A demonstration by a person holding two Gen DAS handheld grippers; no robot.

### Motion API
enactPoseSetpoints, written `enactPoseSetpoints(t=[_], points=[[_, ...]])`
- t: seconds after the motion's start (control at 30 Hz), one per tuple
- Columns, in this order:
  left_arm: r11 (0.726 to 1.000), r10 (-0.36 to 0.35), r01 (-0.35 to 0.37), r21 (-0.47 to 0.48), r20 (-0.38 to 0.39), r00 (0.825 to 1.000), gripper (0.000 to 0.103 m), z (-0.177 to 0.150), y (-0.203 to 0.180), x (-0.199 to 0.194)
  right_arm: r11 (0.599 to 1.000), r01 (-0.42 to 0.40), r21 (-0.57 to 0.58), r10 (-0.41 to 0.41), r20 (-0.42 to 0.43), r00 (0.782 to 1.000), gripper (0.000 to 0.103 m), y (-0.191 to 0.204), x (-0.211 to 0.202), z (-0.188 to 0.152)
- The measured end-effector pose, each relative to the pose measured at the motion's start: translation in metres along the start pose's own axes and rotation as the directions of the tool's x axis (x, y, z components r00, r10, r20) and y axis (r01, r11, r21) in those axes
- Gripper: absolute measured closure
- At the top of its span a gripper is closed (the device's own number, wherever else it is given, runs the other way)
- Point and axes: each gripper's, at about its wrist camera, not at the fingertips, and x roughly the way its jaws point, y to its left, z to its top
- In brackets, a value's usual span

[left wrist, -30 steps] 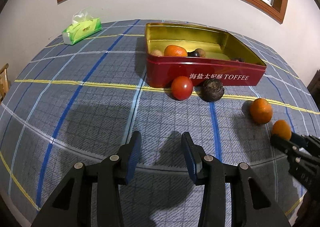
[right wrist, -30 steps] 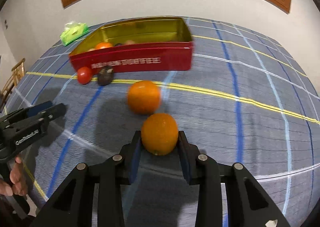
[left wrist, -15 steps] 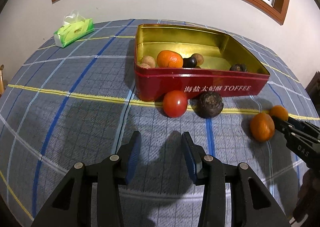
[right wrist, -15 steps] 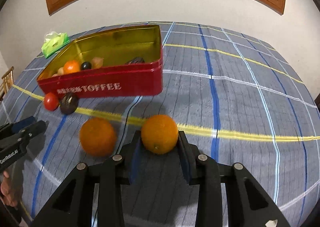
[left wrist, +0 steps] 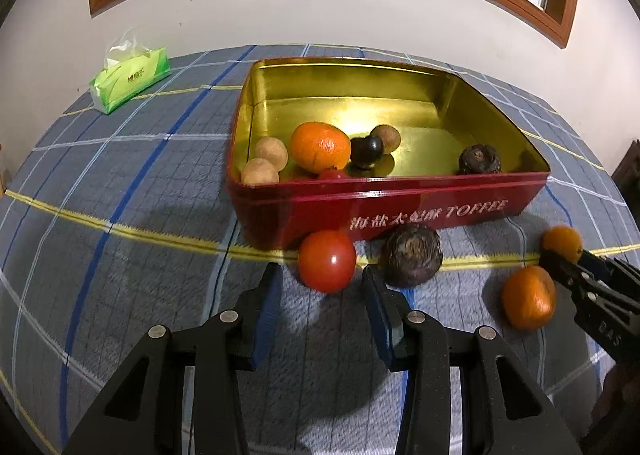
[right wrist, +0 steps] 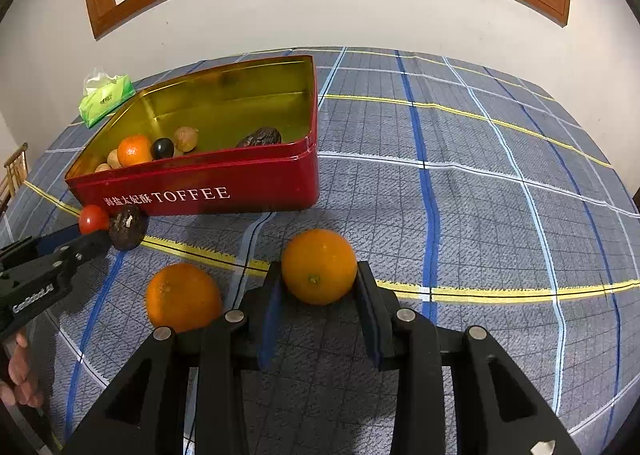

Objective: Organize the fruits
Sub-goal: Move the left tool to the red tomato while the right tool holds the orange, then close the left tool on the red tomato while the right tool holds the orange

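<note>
Clamping an orange [right wrist: 319, 266] between its two blue-padded fingers, the right gripper [right wrist: 319, 287] held the fruit above the plaid tablecloth [right wrist: 480, 215], pads pressed against both sides of the peel, stem end facing the camera. Just left of it, a second orange [right wrist: 183, 297] sat loose on the cloth, near the left finger but apart from the held one.

Over on the other side, the left gripper [left wrist: 322, 309] was spread wide, nothing between its fingers. A red tomato [left wrist: 327, 261] lay right ahead of the gap, just beyond the fingertips, with a dark wrinkled fruit [left wrist: 412, 256] beside it on the right. Both rested against the front wall of the red toffee tin [left wrist: 400, 211].

Inside the tin's gold interior there was already a small crowd: a mandarin [left wrist: 320, 147], two tan round fruits [left wrist: 266, 159] at the left corner, a glossy black fruit [left wrist: 367, 151] with another tan one behind it, and a dark wrinkled one [left wrist: 479, 159] off to the right. A sliver of something red peeked over the front rim; what it was could not be told.

A green tissue pack [left wrist: 128, 79] sat at the far left corner of the table, well apart from the tin.
</note>
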Motion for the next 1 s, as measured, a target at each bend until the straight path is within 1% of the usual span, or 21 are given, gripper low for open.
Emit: enactPoseSetpoints(t=[0.13, 0.2, 0.37, 0.53, 1.0], points=[[1.000, 0.020, -0.020, 0.004, 0.000, 1.000, 0.062, 0.004, -0.003, 0.004, 1.000, -0.001, 0.002, 0.001, 0.000, 1.000, 0.070, 0.000, 0.000, 0.000], [0.999, 0.038, -0.038, 0.015, 0.003, 0.999, 0.065, 0.004, -0.004, 0.004, 1.000, -0.002, 0.002, 0.002, 0.000, 1.000, 0.070, 0.001, 0.000, 0.000], [0.999, 0.035, -0.035, 0.016, 0.008, 0.999, 0.073, 0.003, -0.006, 0.003, 1.000, 0.000, 0.001, 0.000, 0.000, 1.000, 0.070, 0.001, 0.000, 0.000], [0.999, 0.041, -0.041, 0.026, 0.013, 0.999, 0.073, 0.001, -0.007, 0.001, 1.000, 0.000, 0.001, 0.000, 0.000, 1.000, 0.070, 0.001, 0.000, 0.000], [1.000, 0.025, -0.025, 0.015, 0.010, 1.000, 0.074, -0.007, -0.006, -0.008, 1.000, 0.021, -0.016, -0.021, -0.003, 1.000, 0.070, 0.003, 0.003, 0.000]])
